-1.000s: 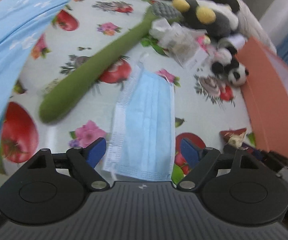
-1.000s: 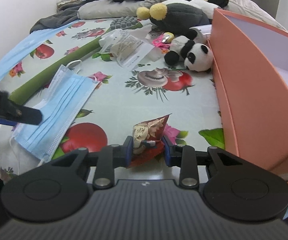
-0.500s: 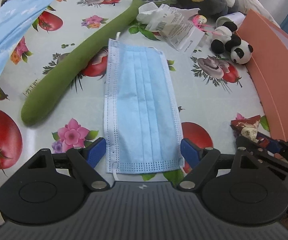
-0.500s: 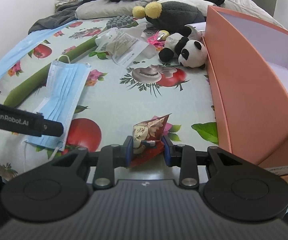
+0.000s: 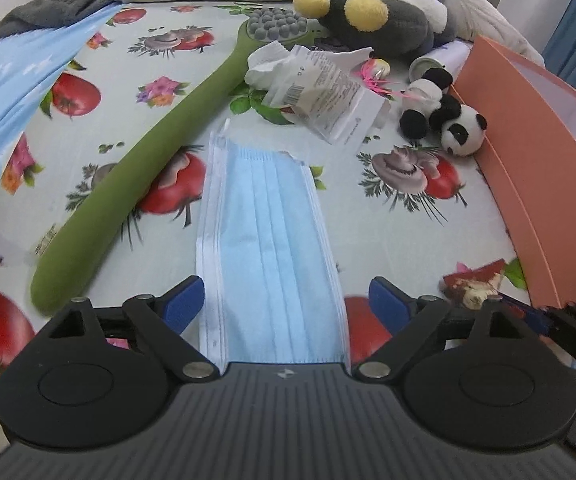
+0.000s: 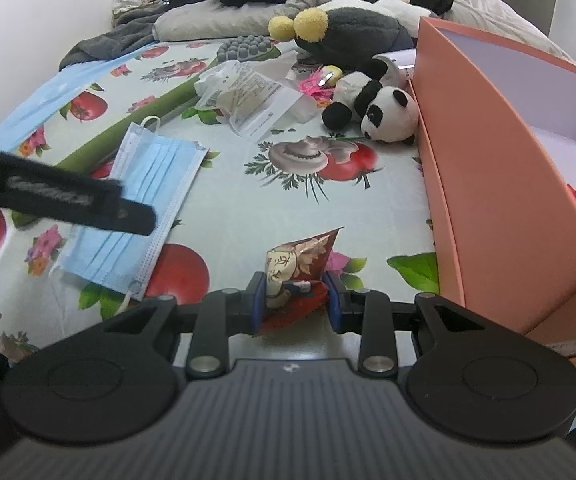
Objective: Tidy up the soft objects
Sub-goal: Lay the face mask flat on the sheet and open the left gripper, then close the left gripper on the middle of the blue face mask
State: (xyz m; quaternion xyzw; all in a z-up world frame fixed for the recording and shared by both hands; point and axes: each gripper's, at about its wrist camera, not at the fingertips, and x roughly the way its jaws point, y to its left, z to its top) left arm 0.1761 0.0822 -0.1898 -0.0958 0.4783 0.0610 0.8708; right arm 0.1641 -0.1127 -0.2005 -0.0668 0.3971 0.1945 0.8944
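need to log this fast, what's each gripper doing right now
left gripper: jaws wide and opening, astride the blue face mask, not gripping it.
right gripper: shut on a small red patterned pouch.

My right hand-held gripper (image 6: pixel 293 298) pinches a red patterned pouch (image 6: pixel 298 268) between its pads — just above the fruit-print bedsheet (image 6: pixel 388 216). Left of it lies a blue face mask (image 6: pixel 144 204), my left hand-held gripper (image 6: pixel 88 204) a dark blur over it. Toy panda (image 6: pixel 380 114) sits against the orange box (image 6: pixel 488 184) — right side.
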